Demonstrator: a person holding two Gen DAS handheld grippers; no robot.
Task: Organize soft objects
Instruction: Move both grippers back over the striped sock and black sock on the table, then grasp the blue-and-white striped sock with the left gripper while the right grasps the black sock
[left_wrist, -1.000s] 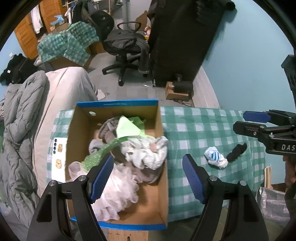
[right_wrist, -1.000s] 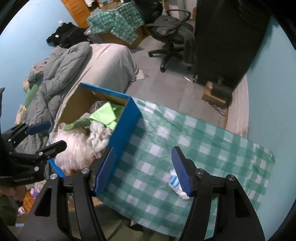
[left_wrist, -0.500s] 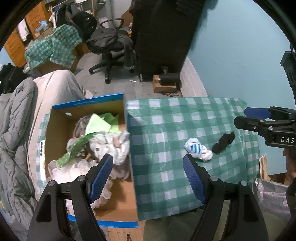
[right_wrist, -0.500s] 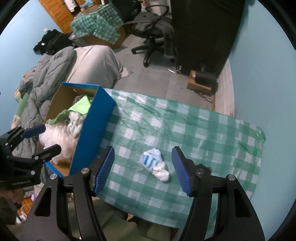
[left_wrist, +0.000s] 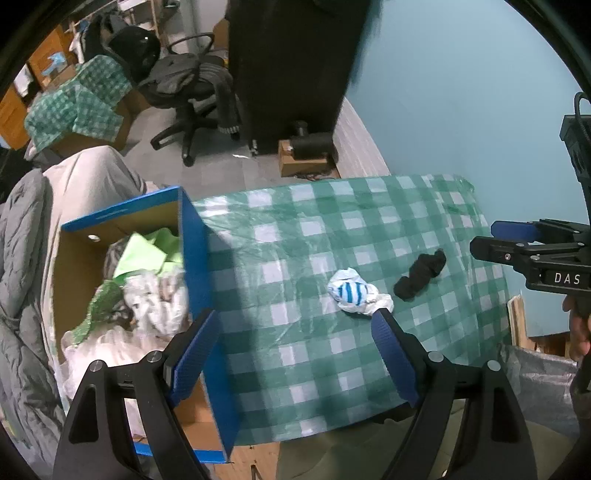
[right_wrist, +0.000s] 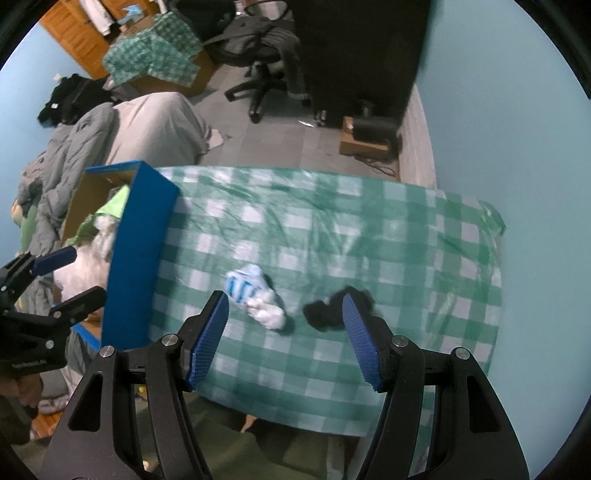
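A green-checked cloth is covering the desk (left_wrist: 295, 236), teal wall running along its far edge. The cardboard box (left_wrist: 192, 236) is sitting at the left end, stuffed with soft items. A white-and-blue striped sock (right_wrist: 255, 291) and black sock (right_wrist: 332, 306) are lying mid-desk, near each other. The left hand-held gripper (left_wrist: 291, 354) and right hand-held gripper (right_wrist: 284, 339) are both hovering wide, empty.

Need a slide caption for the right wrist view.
Open right gripper above white-and-blue sock and black sock on checked tablecloth.

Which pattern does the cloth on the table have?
Green and white checks on the cloth; clearest in the left wrist view.
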